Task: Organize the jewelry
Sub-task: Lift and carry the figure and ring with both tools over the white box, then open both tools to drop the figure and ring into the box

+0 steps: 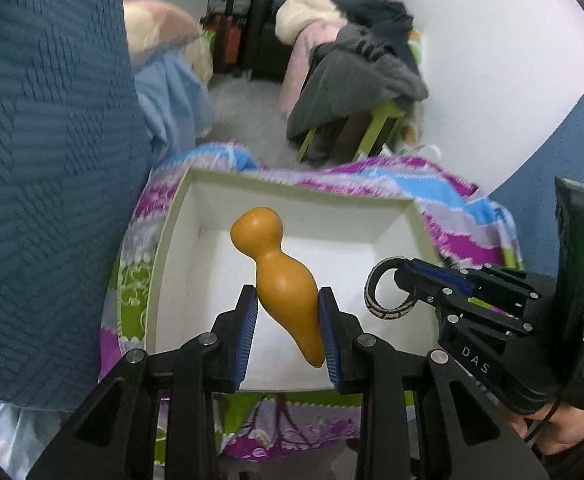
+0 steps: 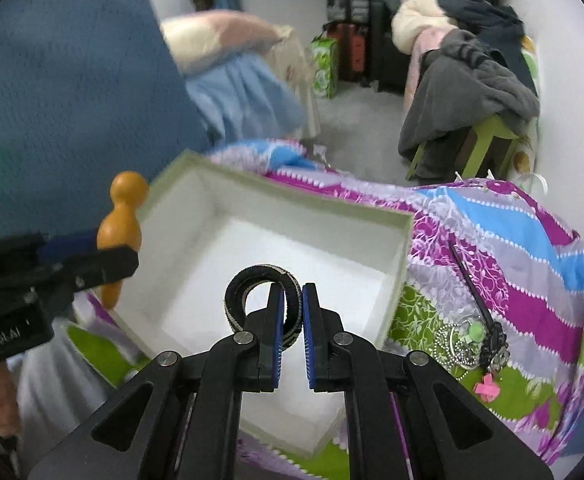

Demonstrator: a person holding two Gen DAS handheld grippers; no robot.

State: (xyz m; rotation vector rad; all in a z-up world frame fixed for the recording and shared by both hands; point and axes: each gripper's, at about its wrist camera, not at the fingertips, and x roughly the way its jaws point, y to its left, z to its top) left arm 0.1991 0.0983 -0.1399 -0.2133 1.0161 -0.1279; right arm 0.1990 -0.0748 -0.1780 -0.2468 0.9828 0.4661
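A: Why is the orange gourd-shaped piece (image 1: 280,280) held above the white box (image 1: 164,248)?

B: It is clamped at its wide body between the pads of the left gripper (image 1: 288,332), partly closed, presumably so it can be lowered into the box.

A: And the black-and-cream bangle (image 2: 264,304)?

B: Its band is pinched by the nearly closed right gripper (image 2: 292,332), also over the box. More jewelry (image 2: 472,340) is left on the patterned cloth (image 2: 512,260), just right of the box.
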